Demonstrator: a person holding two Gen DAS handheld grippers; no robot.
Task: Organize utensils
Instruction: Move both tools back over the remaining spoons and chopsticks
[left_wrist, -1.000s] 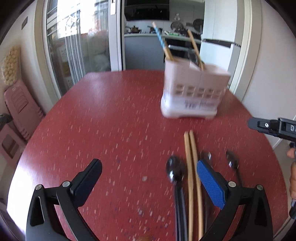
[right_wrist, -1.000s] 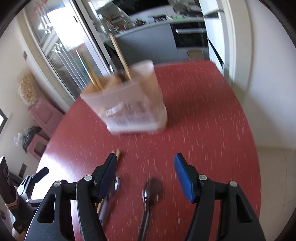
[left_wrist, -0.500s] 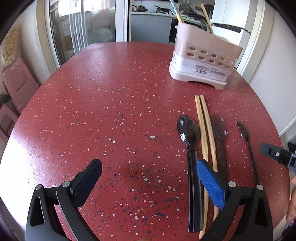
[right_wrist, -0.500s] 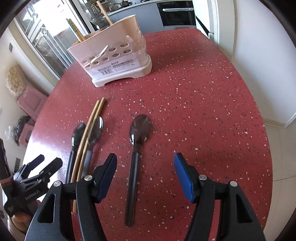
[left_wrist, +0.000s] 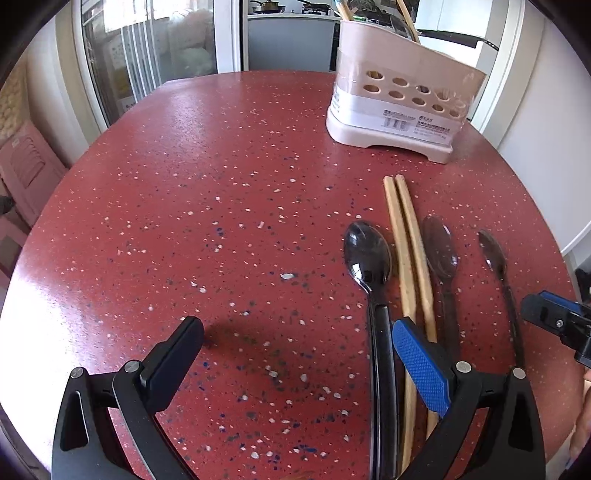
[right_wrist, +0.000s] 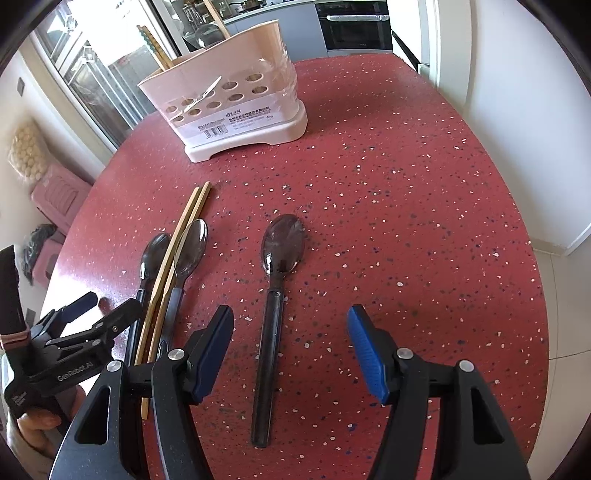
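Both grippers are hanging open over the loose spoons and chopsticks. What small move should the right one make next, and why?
Probably lower the right gripper straight down and close on the handle of the lone spoon. Its handle already lies between the open jaws, apart from the other utensils, and nothing is held yet. The utensil holder stands beyond it on the red table.

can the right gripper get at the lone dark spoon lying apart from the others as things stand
Probably yes. The open right gripper hangs over the lone dark plastic spoon, its handle lying between the jaws with bare red speckled table either side. The wooden chopsticks and the other spoons lie clear to one side.
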